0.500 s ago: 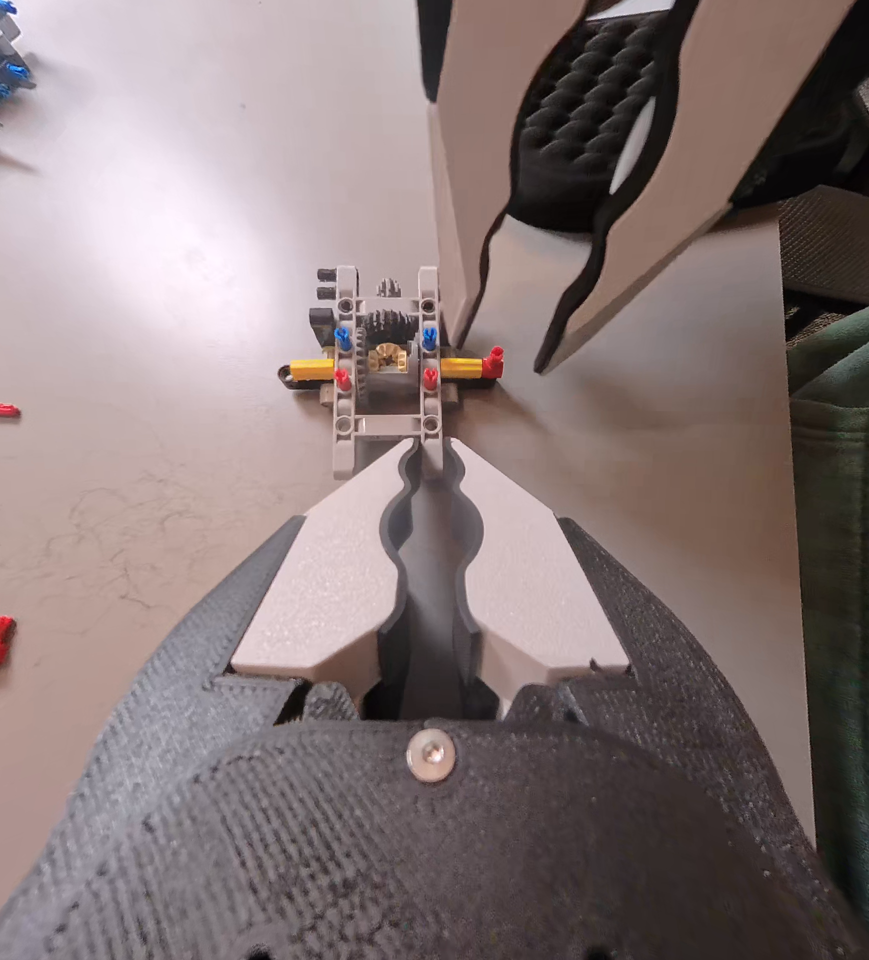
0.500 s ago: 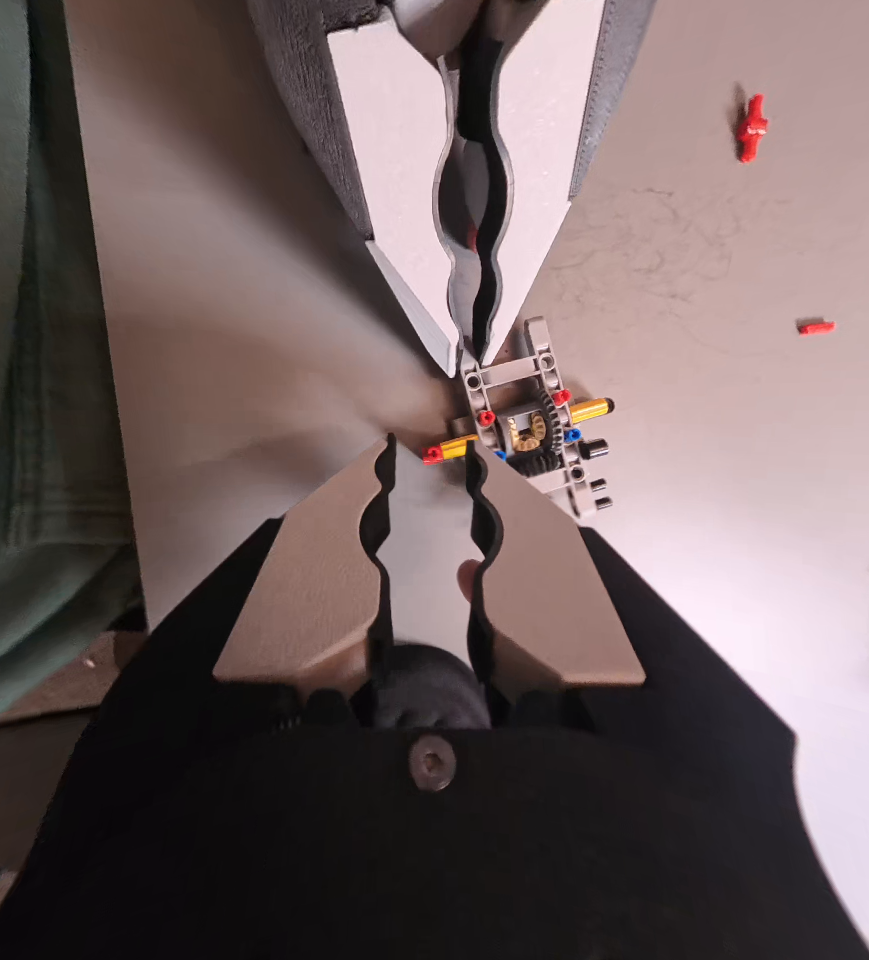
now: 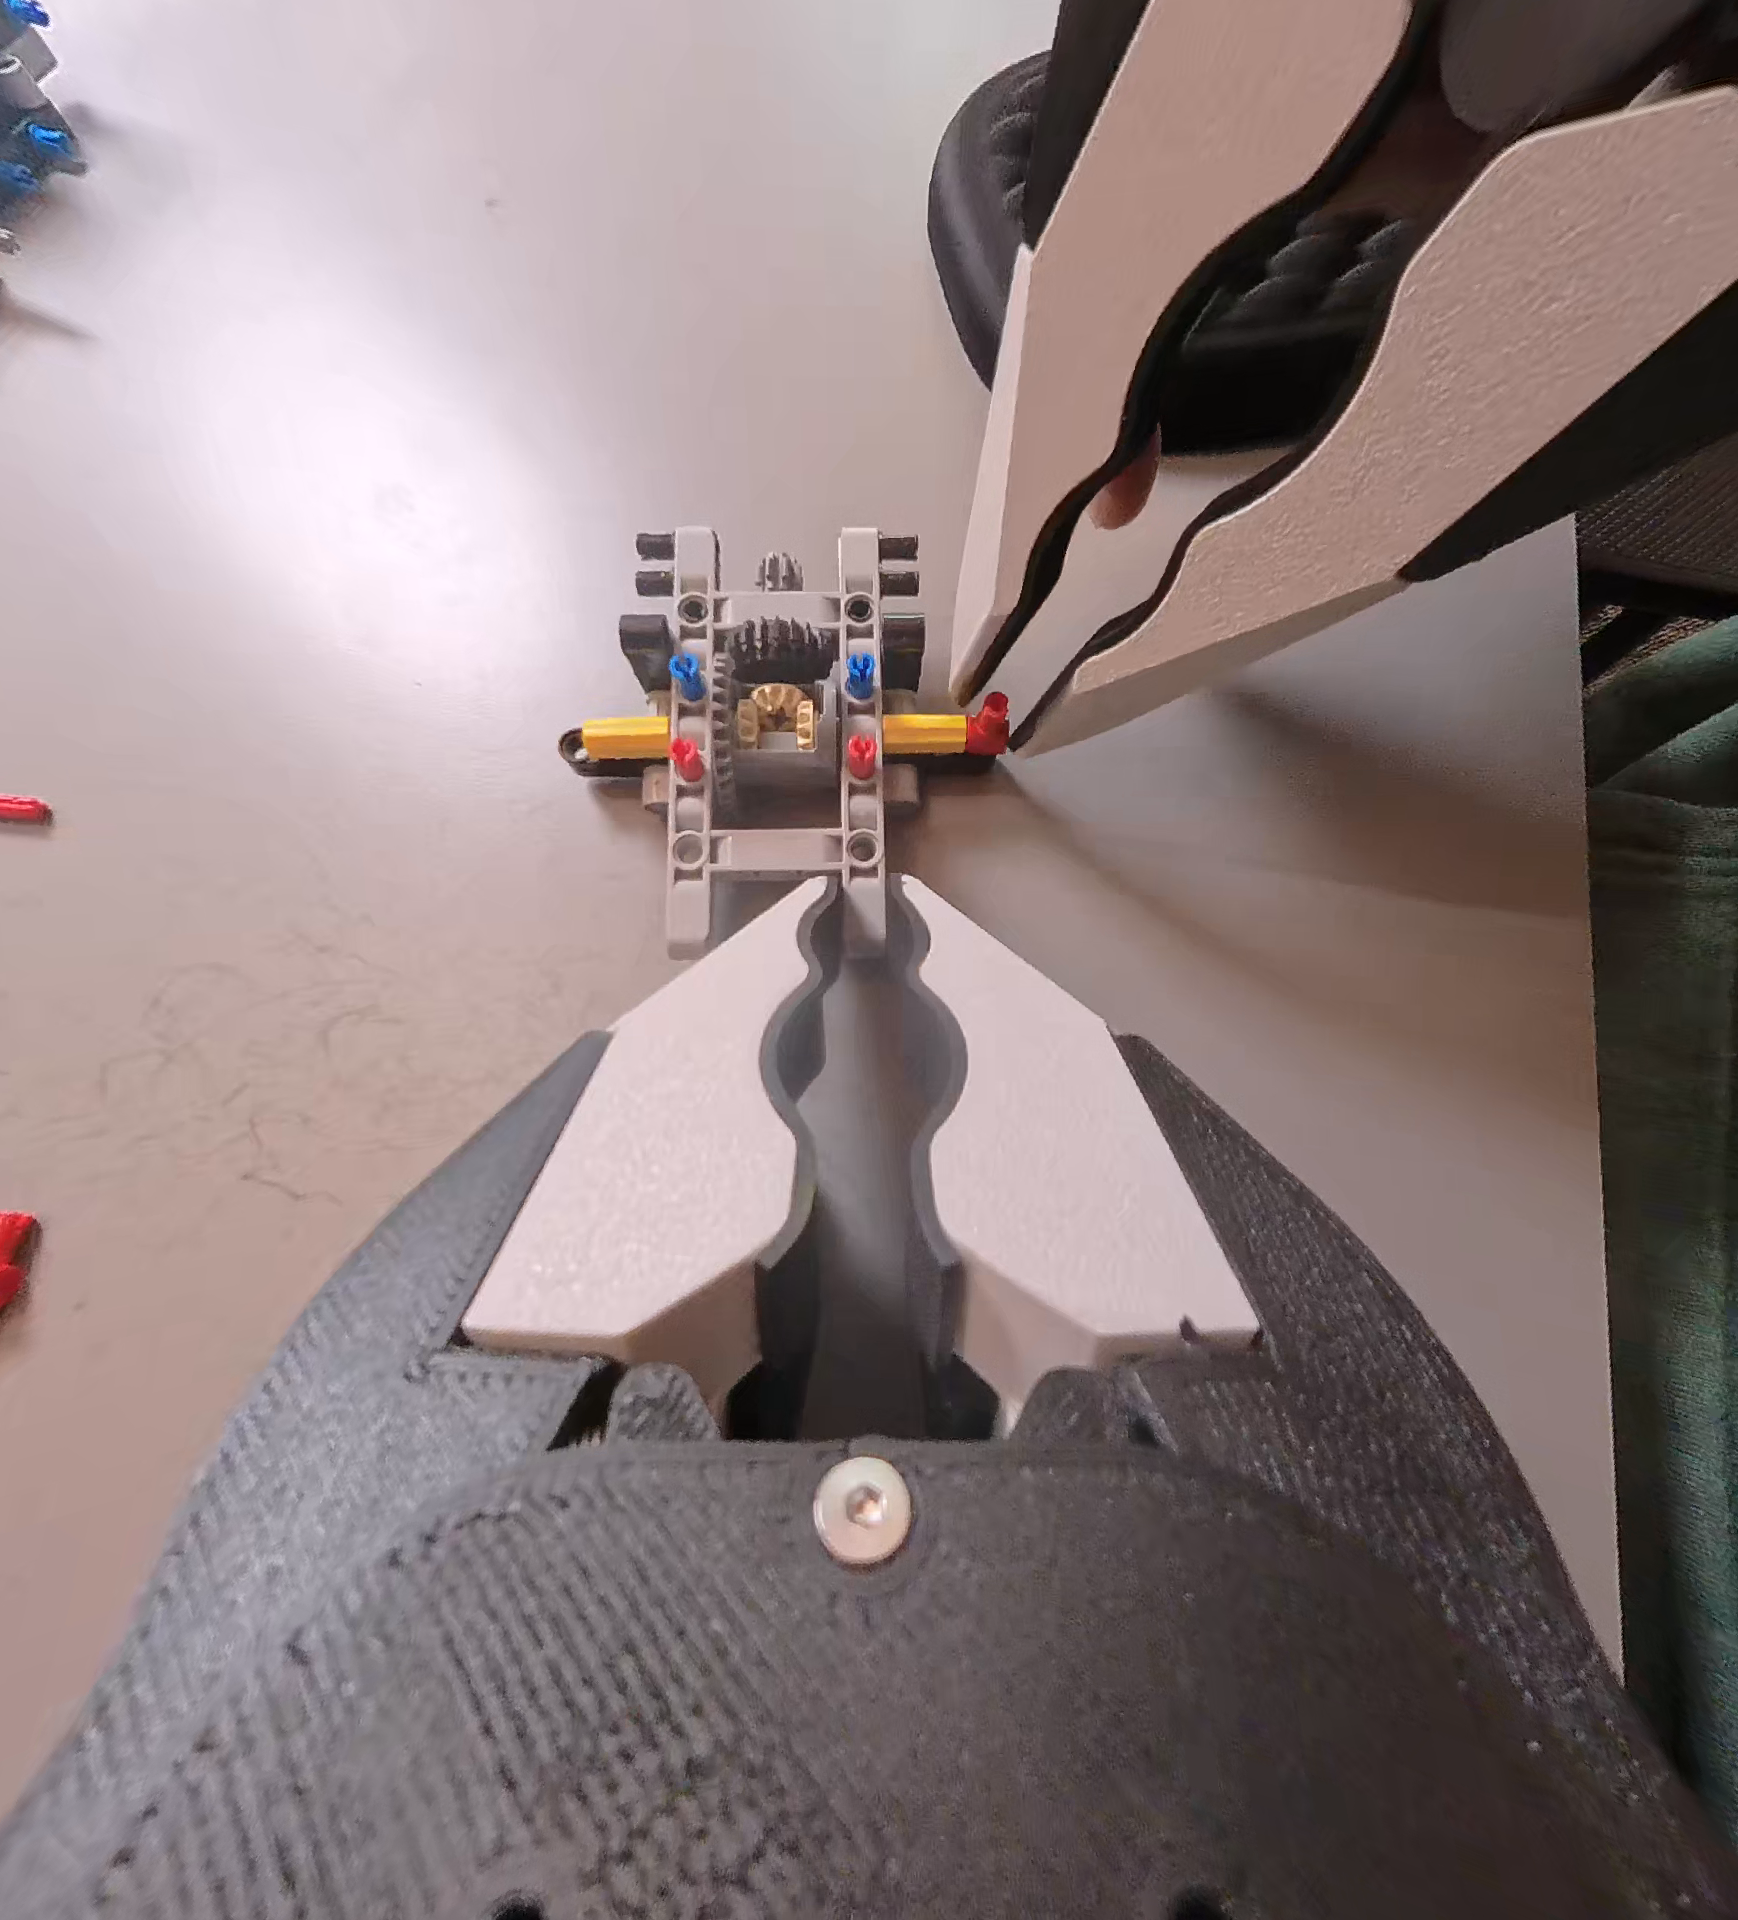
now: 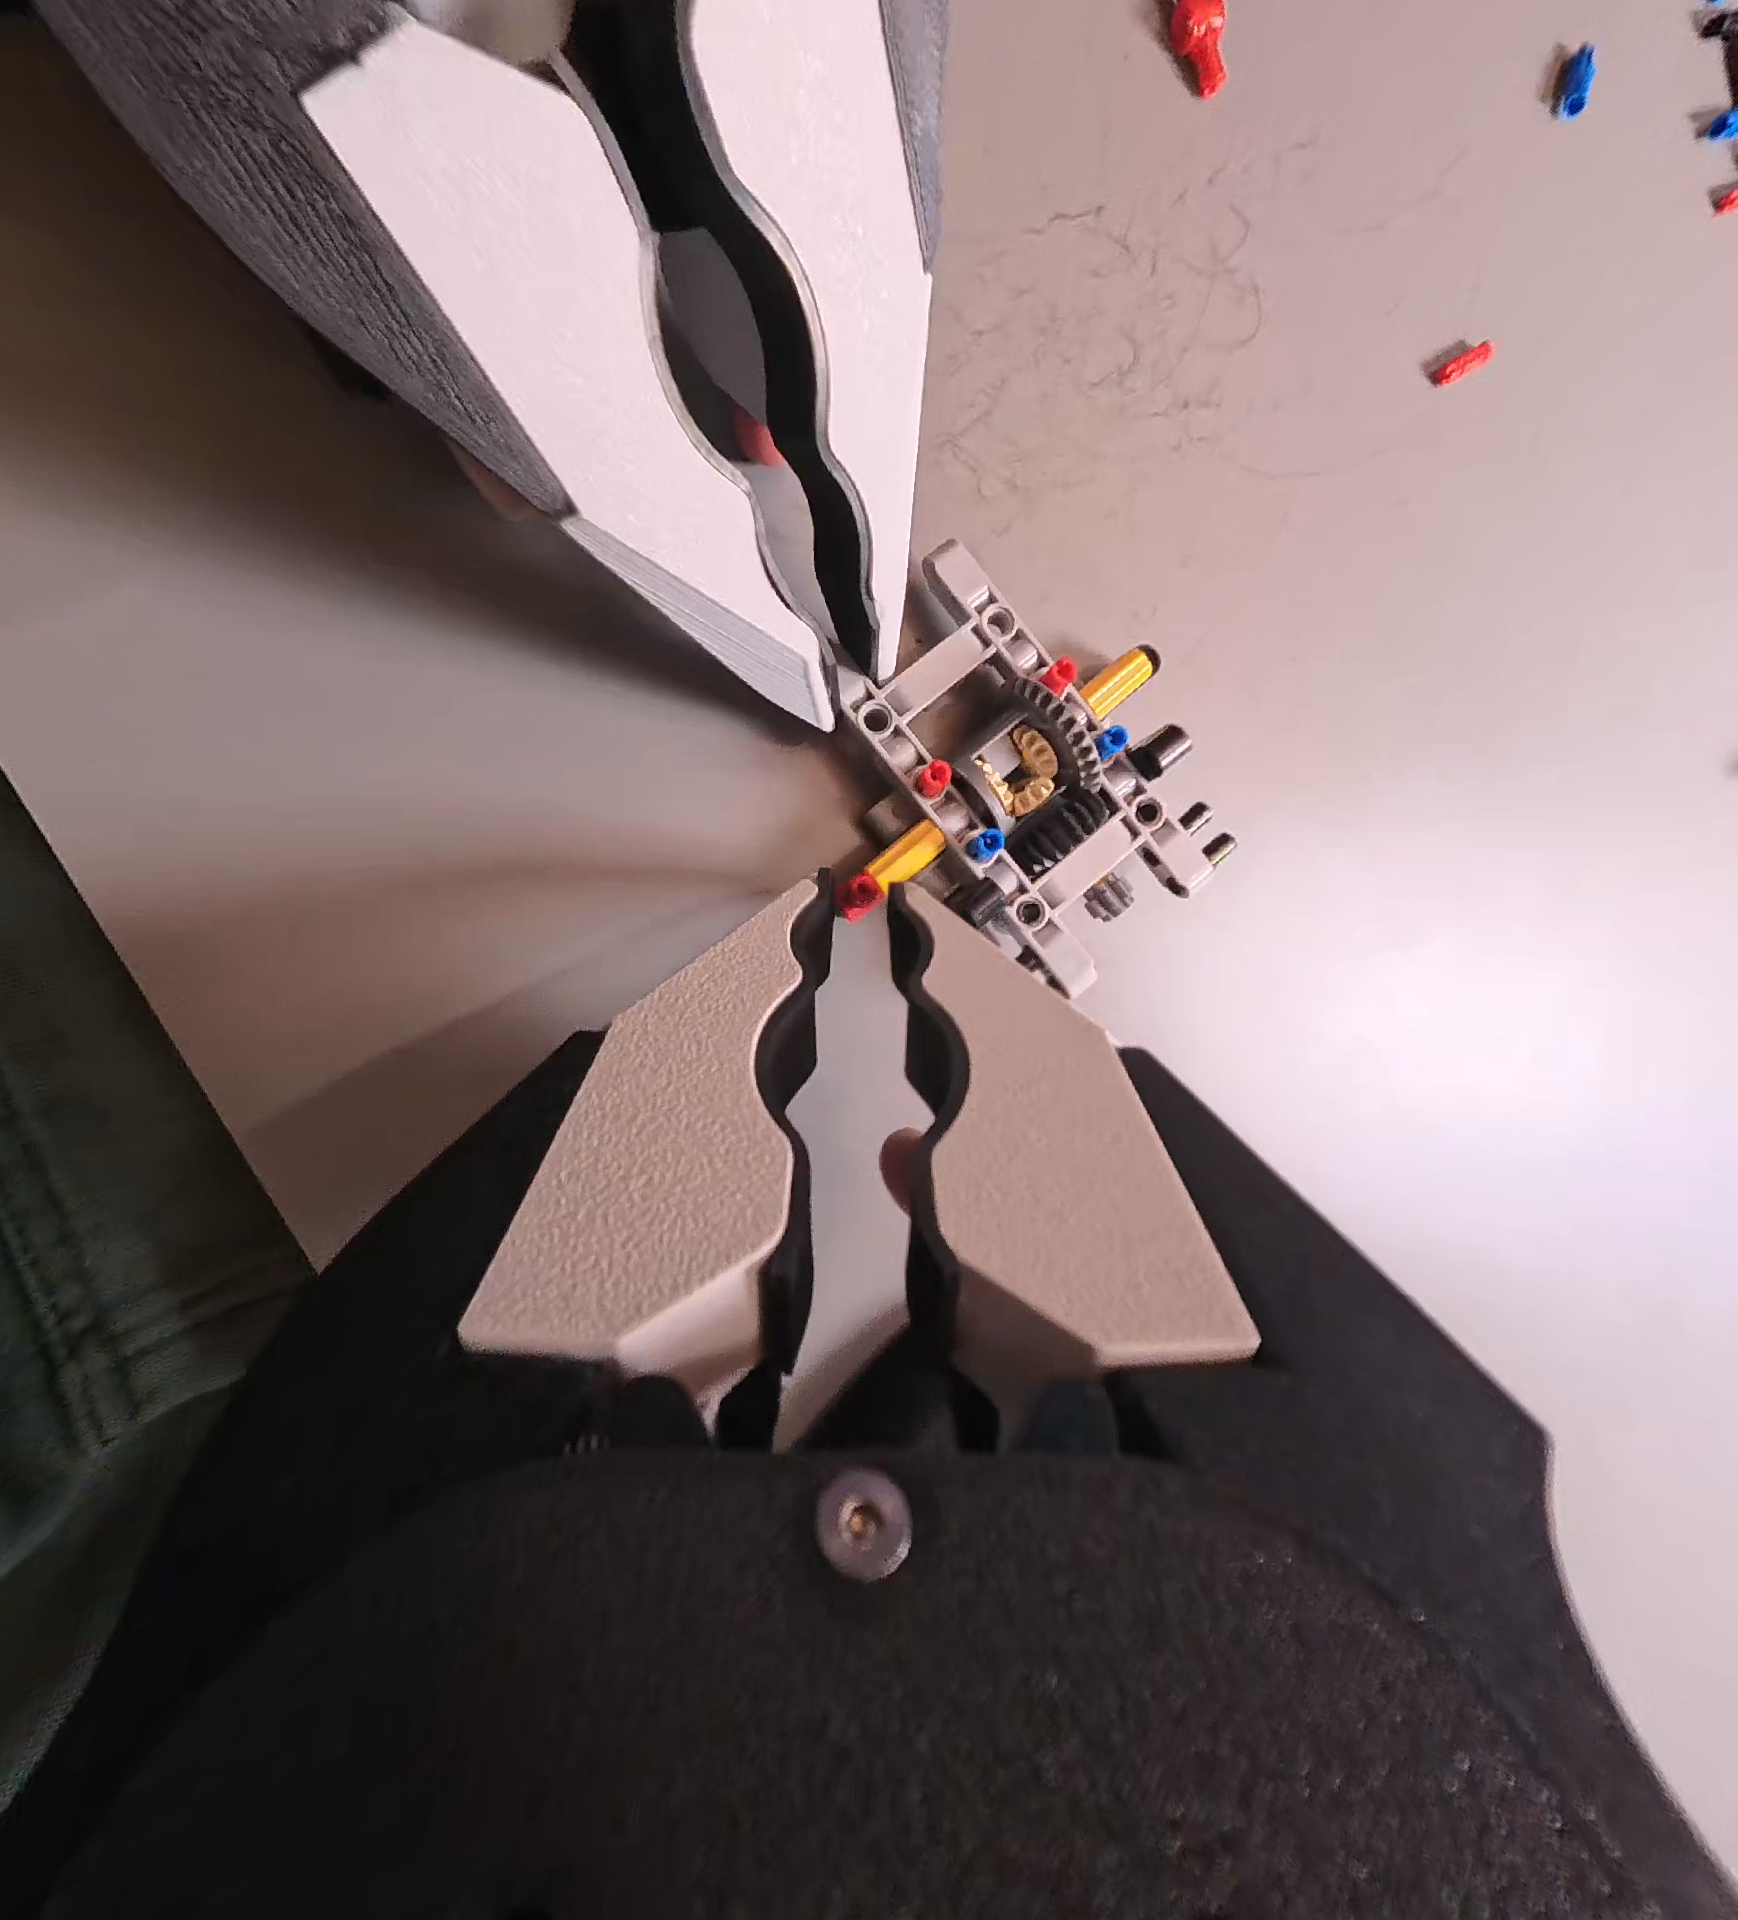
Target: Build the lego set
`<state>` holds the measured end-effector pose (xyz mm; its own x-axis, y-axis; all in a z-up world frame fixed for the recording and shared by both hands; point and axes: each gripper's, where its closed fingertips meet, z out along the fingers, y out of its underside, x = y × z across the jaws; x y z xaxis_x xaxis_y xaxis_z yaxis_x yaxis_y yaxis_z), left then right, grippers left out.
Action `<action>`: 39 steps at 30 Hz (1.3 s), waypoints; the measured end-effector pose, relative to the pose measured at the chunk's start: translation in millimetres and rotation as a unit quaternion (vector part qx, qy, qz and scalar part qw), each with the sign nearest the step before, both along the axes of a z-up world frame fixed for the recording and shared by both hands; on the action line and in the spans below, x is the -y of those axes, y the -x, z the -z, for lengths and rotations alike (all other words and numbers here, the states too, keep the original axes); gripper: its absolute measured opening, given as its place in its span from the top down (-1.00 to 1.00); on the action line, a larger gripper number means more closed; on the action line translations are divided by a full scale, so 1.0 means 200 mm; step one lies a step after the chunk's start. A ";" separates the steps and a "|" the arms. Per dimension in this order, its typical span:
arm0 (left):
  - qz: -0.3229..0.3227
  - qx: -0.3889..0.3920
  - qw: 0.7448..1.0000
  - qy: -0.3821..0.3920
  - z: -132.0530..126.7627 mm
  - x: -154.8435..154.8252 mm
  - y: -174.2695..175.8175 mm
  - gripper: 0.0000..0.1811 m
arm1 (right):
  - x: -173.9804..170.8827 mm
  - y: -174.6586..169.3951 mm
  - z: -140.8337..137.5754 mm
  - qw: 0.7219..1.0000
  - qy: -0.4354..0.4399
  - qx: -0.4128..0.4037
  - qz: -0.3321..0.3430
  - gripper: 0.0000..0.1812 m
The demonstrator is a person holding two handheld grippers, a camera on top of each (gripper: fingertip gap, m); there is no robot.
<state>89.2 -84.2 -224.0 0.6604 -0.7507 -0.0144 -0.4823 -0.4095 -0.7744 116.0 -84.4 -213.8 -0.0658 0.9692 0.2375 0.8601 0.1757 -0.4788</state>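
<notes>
Bright overhead glare on the table; soft shadows; fisheye-bent, blurred edges

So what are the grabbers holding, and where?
The left hand-held gripper pinches the grey lego frame by one beam end; the right hand-held gripper holds nothing.

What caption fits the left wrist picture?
Left gripper clamps the grey lego frame; right gripper nears its red connector.

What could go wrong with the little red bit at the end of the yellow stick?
The right tool is open around the red piece on the yellow axle; closing off-centre could pop it loose. The left tool grips only one frame beam, so a push might twist the frame.
</notes>
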 end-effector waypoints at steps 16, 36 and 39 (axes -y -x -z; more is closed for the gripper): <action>0.007 0.000 1.000 -0.001 0.00 0.00 0.00 0.93 | -0.03 -0.01 0.01 0.984 -0.001 0.109 -0.143 0.97; 0.006 0.009 1.000 0.003 -0.01 0.01 0.00 0.93 | -0.05 -0.02 0.04 0.954 0.035 0.208 -0.211 0.96; -0.002 0.017 1.000 0.009 -0.01 0.00 0.01 0.93 | -0.05 -0.01 0.03 0.963 0.049 0.188 -0.186 0.95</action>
<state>87.1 -84.4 -221.1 0.6633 -0.7481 0.0212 -0.4541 -0.4248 -0.7832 117.2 -75.3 -219.3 -0.4759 0.8787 0.0371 0.8624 0.4745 -0.1768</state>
